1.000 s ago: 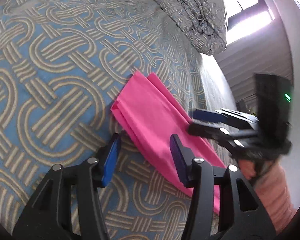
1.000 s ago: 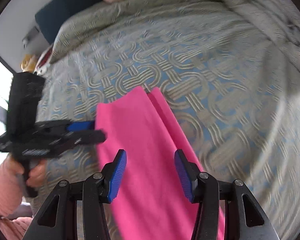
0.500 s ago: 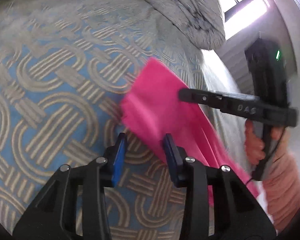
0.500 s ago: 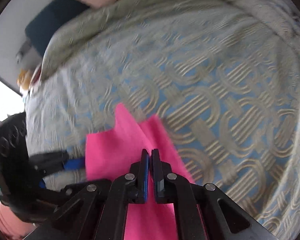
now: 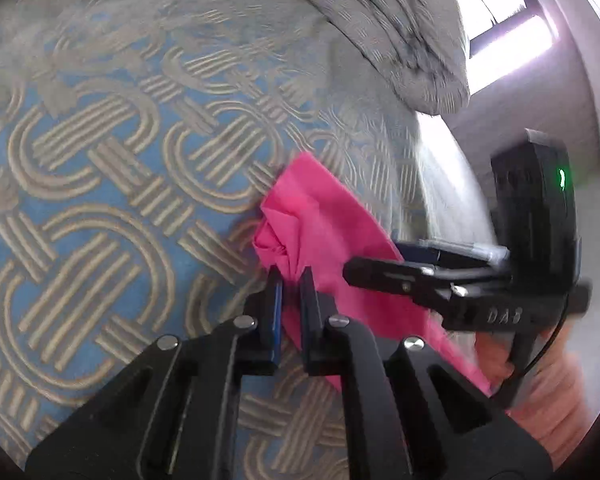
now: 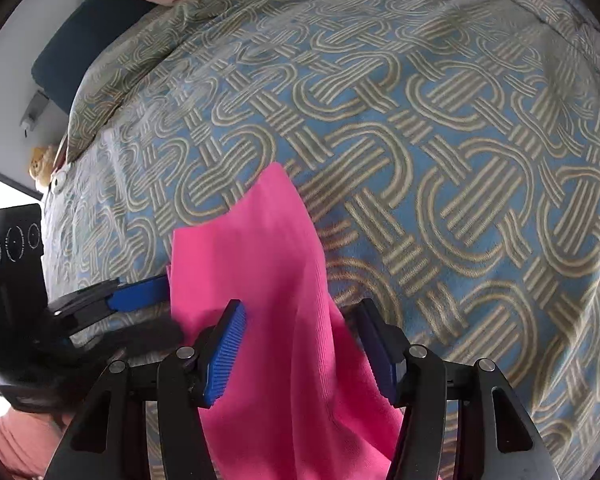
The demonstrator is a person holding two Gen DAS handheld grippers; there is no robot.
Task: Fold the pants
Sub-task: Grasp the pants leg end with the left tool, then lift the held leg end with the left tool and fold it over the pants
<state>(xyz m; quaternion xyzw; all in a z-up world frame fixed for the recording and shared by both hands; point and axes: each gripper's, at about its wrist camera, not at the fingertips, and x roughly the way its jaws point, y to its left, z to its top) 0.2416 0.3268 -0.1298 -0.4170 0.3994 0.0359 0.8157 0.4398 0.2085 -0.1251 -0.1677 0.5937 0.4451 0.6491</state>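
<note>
The pink pants [image 6: 268, 280] lie on the patterned bedspread [image 6: 440, 160] of the bed, as a long folded strip. In the right wrist view the strip runs from its far end at centre frame down to the bottom edge; its long axis is roughly in line with the right gripper.

Left gripper [image 5: 290, 280]: narrow and closing. Bunched pink cloth sits pinched between its blue pads at the strip's near-left edge, low centre in the left wrist view. The fabric puckers just above the pads, which indicates a firm hold.

Right gripper [image 6: 304, 344]: about half wide, jaws opening. The pants pass between the fingers at bottom centre, but the pads do not press on them; the cloth looks released.

Governing relation: the left gripper holds one long edge near the far end, while the right gripper straddles the strip just beside it, closer to the lower frame. The free length extends toward the person's sleeve [image 5: 556, 400]. A likely next fold requires the right gripper to re-grip the opposite edge.
</note>
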